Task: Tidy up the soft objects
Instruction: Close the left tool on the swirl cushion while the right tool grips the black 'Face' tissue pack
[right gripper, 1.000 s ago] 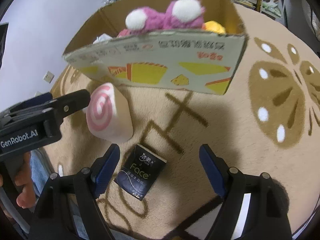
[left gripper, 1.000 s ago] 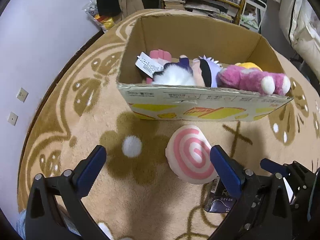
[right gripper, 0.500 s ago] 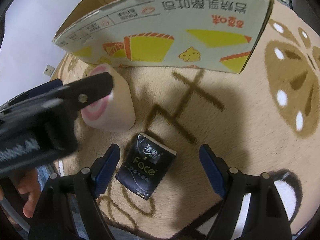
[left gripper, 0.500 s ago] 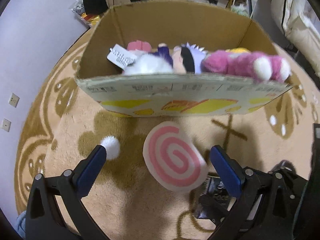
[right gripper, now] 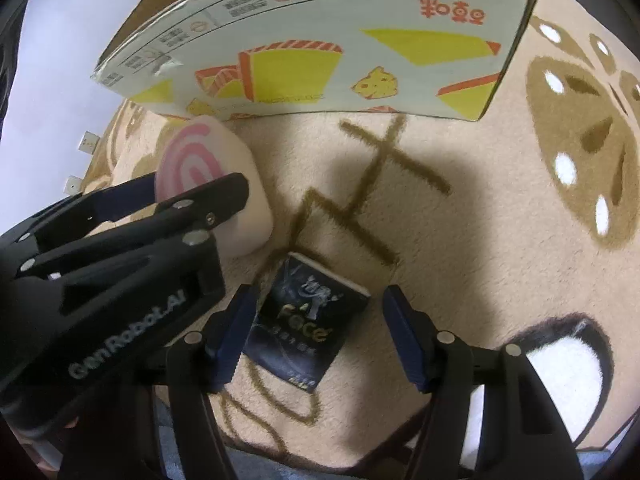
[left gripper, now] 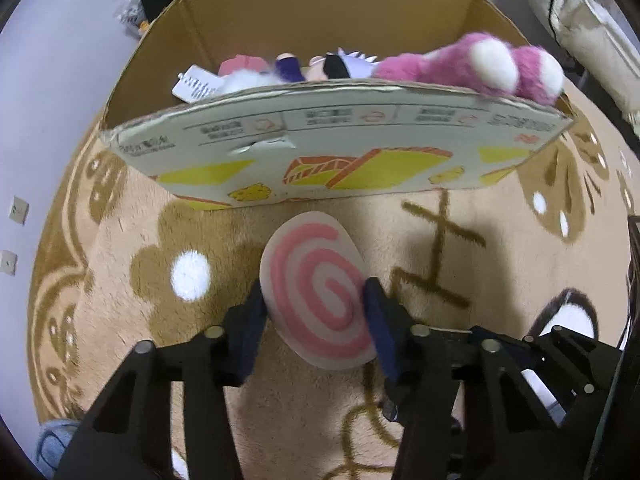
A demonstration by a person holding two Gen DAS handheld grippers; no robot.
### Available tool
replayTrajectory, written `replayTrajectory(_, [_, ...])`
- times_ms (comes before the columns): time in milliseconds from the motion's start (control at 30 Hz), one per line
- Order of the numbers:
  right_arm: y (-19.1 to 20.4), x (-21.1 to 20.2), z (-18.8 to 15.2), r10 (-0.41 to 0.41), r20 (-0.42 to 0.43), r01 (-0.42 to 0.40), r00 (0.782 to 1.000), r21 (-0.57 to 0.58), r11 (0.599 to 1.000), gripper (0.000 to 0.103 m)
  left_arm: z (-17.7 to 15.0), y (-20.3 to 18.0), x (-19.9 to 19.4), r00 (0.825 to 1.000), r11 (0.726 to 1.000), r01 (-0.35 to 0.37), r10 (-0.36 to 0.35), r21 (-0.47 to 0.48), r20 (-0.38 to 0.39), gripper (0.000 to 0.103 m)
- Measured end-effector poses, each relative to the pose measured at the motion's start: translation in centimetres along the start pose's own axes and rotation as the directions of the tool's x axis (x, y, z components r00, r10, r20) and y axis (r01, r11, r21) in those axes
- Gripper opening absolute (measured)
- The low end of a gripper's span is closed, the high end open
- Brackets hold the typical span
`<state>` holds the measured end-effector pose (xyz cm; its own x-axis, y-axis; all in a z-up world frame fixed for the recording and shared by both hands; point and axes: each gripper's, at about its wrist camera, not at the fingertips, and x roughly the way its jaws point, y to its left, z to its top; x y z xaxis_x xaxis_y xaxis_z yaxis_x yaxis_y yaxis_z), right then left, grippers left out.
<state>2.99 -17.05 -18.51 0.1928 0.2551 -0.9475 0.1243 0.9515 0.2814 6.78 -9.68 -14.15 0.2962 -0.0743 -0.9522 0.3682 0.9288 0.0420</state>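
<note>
Swirl cushion, one, pinched by left gripper just closing; one tissue pack between closing, still spread right gripper; one box beyond

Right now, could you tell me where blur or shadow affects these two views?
Left wrist view: the pink plush in the cardboard box is smeared, the swirl cushion sharper. Right wrist view: the tissue pack print is blurred, and shadow crosses the rug.

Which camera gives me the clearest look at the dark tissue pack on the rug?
The right wrist view: the tissue pack lies flat on the rug, fully visible between the right tool pads, untouched. In the left wrist view it is hidden behind the left tool, which grips the pink swirl cushion.
</note>
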Motion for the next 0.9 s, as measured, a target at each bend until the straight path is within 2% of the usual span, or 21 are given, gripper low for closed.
replayTrajectory(67, [0.2,0.0,-0.2,0.012,-0.009,-0.012,1.000,-0.001,1.000,0.068,-0.2,-0.2,-0.1,1.000,1.000,-0.014,0.014,0.011,0.003,0.037])
replayTrajectory(133, [0.6,0.0,-0.2,-0.014,-0.008,0.013,1.000,-0.020,1.000,0.060,-0.3,-0.4,-0.3,1.000,1.000,-0.018,0.018,0.012,0.008,0.035])
replayTrajectory(233, [0.6,-0.1,-0.5,-0.036,0.014,0.036,0.999,-0.028,0.999,0.057,-0.7,-0.3,-0.7,1.000,1.000,-0.022,0.021,0.017,0.019,0.032])
replayTrajectory(367, [1.0,-1.1,-0.3,-0.113,0.092,0.119,0.989,-0.063,0.991,0.054,-0.7,-1.1,-1.5,0.999,0.999,-0.025,0.023,0.038,0.032,0.024])
replayTrajectory(500, [0.5,-1.7,-0.2,-0.110,0.117,0.117,0.987,-0.050,0.992,0.052,-0.6,-1.4,-1.7,0.999,0.999,-0.014,0.012,0.044,0.038,0.019])
replayTrajectory(700, [-0.4,-3.0,-0.1,-0.121,0.147,0.129,0.982,-0.044,0.991,0.049,-0.6,-0.8,-2.7,0.998,0.999,0.006,-0.008,0.032,0.069,0.017])
replayTrajectory(733, [-0.5,-3.2,0.0,-0.121,0.155,0.128,0.981,-0.041,0.991,0.045,-0.6,-0.7,-2.9,0.997,1.000,0.008,-0.010,0.027,0.074,0.017])
replayTrajectory(767, [-0.7,-3.6,-0.1,-0.120,0.162,0.128,0.980,-0.039,0.991,0.013,-0.7,-0.6,-3.2,0.997,1.000,0.008,-0.010,0.023,0.079,0.017])
replayTrajectory(867, [-1.5,-4.5,-0.1,-0.108,0.172,0.115,0.979,-0.027,0.993,0.009,-0.9,-0.1,-3.7,0.996,1.000,-0.005,0.005,-0.003,0.091,0.017])
replayTrajectory(900, [-1.7,-4.6,-0.1,-0.100,0.171,0.106,0.980,-0.024,0.994,0.005,-0.9,0.1,-3.8,0.996,1.000,-0.008,0.009,-0.011,0.092,0.017])
